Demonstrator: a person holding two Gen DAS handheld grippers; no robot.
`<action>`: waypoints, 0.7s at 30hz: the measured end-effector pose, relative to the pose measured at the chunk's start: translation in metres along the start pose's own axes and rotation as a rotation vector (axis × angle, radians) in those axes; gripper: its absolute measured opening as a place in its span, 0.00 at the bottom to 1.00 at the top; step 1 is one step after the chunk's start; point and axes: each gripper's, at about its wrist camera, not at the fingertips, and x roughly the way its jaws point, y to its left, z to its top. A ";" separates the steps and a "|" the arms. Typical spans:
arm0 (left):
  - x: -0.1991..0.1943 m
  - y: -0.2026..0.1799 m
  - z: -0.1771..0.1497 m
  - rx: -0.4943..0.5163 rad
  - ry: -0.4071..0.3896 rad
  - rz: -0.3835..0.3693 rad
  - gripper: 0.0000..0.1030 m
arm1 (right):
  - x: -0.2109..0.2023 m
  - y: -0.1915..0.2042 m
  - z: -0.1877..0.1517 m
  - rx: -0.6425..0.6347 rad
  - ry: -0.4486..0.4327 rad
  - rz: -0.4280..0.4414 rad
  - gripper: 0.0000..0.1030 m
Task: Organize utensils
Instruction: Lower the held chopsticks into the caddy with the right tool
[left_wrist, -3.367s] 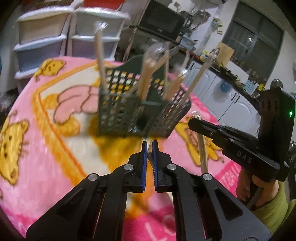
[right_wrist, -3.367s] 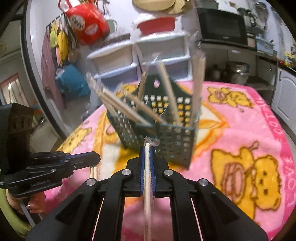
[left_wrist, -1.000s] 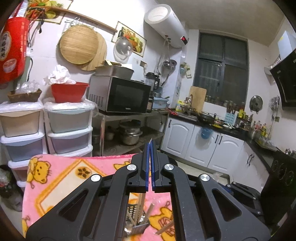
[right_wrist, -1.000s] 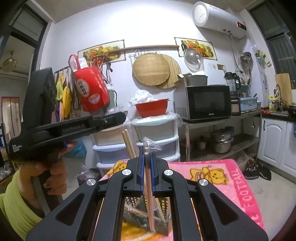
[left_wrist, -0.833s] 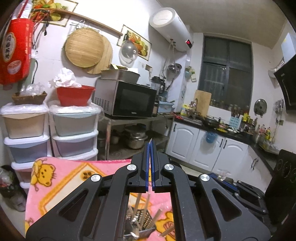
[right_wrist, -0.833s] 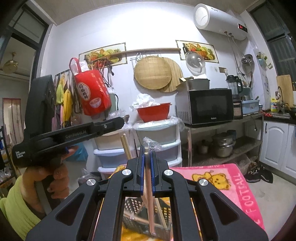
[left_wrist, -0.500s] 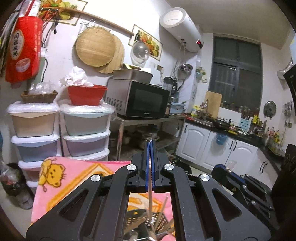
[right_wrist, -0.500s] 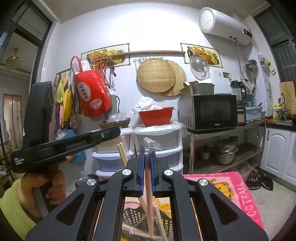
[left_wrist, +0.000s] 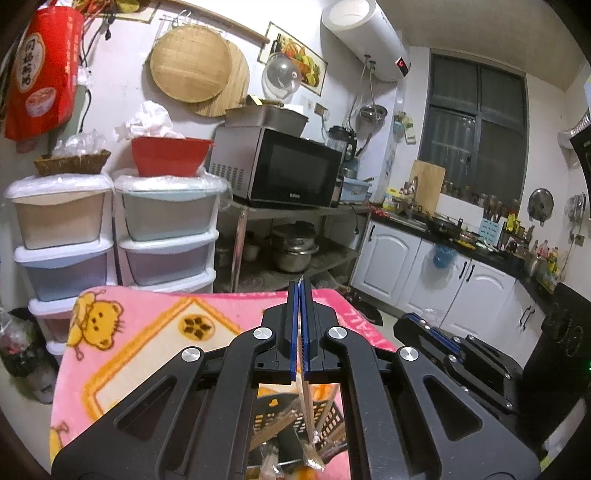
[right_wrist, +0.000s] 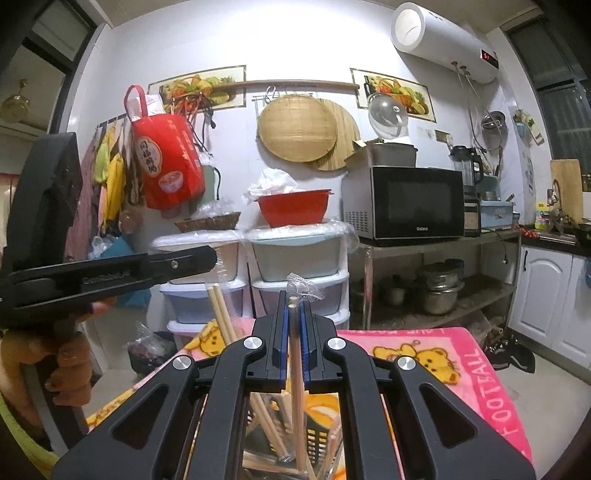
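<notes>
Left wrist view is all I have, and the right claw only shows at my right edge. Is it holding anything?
Observer: Yes. The right claw is shut on wrapped chopsticks, which stand upright with the clear wrapper sticking up above the pads.
Operator: Where does their lower end go?
Observer: Down among the sticks standing in the dark basket.
Operator: How does my own load look from outside?
Observer: The left claw seems to pinch only the wrapper top. The chopstick pair hangs tilted below it.
</notes>
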 end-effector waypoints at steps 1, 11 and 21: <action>0.001 -0.001 -0.002 0.002 0.004 0.000 0.00 | 0.002 -0.001 -0.002 0.002 0.003 -0.001 0.05; 0.015 -0.008 -0.019 0.027 0.047 -0.008 0.00 | 0.009 -0.009 -0.022 0.024 0.042 -0.010 0.06; 0.023 -0.010 -0.033 0.026 0.074 -0.017 0.00 | 0.006 -0.018 -0.038 0.061 0.095 -0.035 0.11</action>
